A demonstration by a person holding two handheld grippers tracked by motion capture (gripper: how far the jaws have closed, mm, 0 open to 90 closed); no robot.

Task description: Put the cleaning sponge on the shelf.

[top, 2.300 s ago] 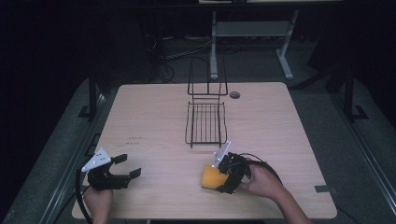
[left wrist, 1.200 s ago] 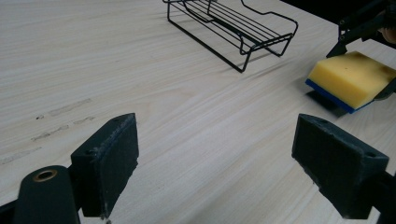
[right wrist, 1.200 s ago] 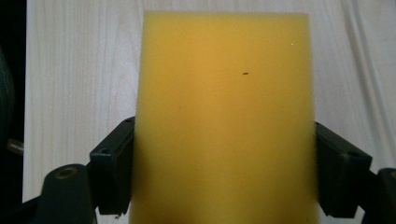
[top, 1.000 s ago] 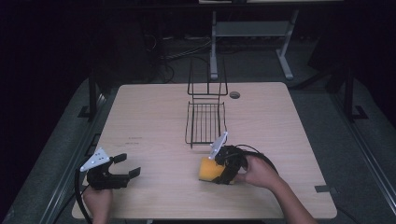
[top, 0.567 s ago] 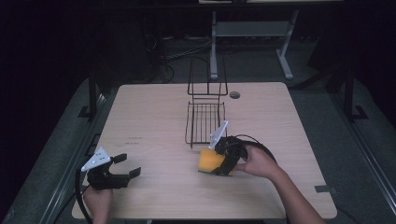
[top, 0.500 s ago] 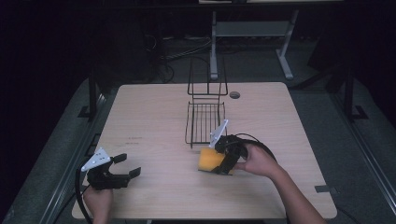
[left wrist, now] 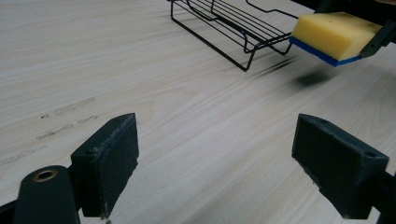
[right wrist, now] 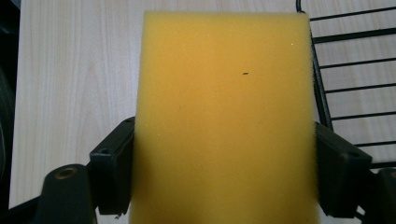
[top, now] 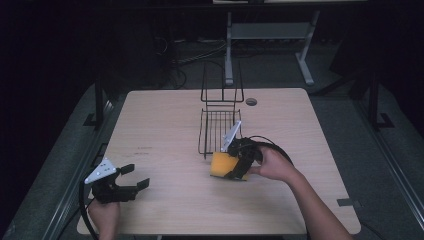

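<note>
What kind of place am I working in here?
Probably a lab or recording workspace, not a kitchen: a bare wooden table in a dark room, loose cables and a metal stand on the floor behind, and just a black wire rack and a sponge.

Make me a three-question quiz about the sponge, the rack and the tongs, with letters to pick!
1. Where is the sponge?
A. lying in the wire rack
B. held above the table, beside the rack
C. on the floor

2. What colours is the sponge?
A. yellow with a blue layer
B. green
C. all white

3. How are the left tongs?
A. shut on the sponge
B. open, holding nothing
C. shut on the rack

Answers: 1 B, the right tongs grip it and its shadow lies on the table; 2 A, the left gripper view shows both; 3 B, its jaws stand wide apart.
</note>
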